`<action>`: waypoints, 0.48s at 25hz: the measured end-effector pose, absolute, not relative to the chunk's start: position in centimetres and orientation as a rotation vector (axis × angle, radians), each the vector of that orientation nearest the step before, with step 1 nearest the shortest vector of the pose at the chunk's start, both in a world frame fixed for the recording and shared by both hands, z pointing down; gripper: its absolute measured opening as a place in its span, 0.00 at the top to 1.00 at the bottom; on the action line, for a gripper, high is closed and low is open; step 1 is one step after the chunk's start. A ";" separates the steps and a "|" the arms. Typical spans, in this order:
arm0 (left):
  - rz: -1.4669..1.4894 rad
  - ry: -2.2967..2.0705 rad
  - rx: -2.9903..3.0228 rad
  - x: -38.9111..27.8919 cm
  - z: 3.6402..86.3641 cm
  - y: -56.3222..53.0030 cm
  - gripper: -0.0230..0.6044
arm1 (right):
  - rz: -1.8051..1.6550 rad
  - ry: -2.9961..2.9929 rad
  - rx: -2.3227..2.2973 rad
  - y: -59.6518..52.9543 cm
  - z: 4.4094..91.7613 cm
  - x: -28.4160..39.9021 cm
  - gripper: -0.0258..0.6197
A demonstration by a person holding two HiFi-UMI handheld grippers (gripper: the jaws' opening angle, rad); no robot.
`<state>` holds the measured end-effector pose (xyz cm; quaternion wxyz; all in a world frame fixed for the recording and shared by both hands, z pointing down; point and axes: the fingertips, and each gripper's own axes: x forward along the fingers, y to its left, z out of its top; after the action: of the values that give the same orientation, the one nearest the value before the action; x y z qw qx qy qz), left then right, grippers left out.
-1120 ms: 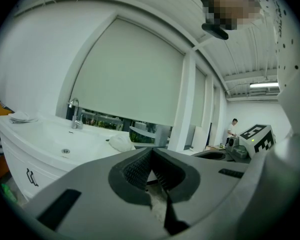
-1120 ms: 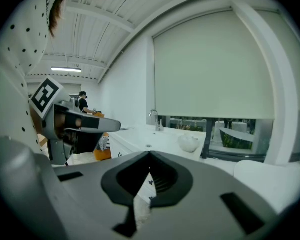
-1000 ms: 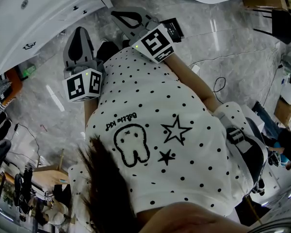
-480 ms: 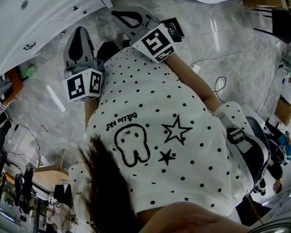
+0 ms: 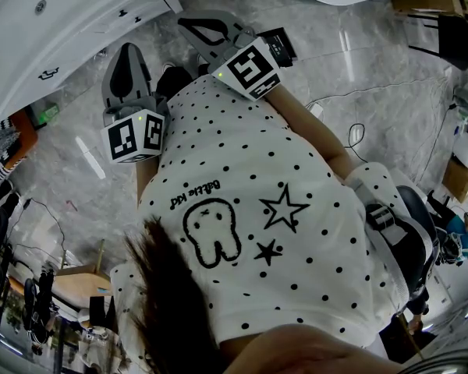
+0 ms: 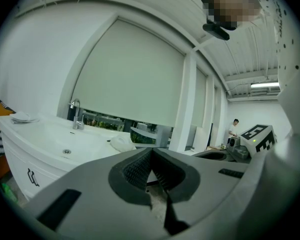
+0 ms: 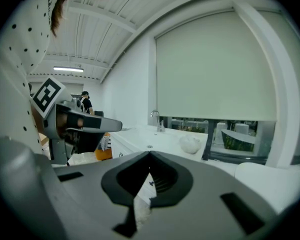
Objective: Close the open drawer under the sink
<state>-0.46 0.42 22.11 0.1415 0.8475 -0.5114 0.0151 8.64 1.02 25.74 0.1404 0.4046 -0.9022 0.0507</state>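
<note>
Tongs: left gripper [image 6: 152,151] clenched on nothing; right gripper [image 7: 150,154] likewise clenched, empty; both held apart from the white sink [image 6: 65,139] | Task thing: drawer [image 6: 21,165] with dark handle [image 6: 32,177] directly beneath the sink; how far open, cannot tell | Writing: script on the dotted shirt [image 5: 249,209] is upside down, unreadable; square black codes on each marker cube [image 5: 134,137]

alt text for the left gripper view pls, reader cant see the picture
The left gripper fills the foreground, its grey jaws shut together with nothing between them. Beyond it, at left, stands a white sink unit with a chrome faucet, below a large drawn window blind.
</note>
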 end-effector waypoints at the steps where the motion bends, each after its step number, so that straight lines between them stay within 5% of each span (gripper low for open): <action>1: 0.045 -1.477 2.445 -0.5 22.1 0.5 0.96 | 0.146 -2.606 1.169 1.1 25.7 8.6 0.94; 12: 0.027 -1.490 2.433 -1.2 22.2 0.4 0.96 | 0.146 -2.607 1.153 0.9 25.8 8.1 0.94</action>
<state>-1.16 0.36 22.24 0.1437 0.8439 -0.5168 0.0094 8.11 0.92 25.78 0.1432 0.3997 -0.9040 0.0505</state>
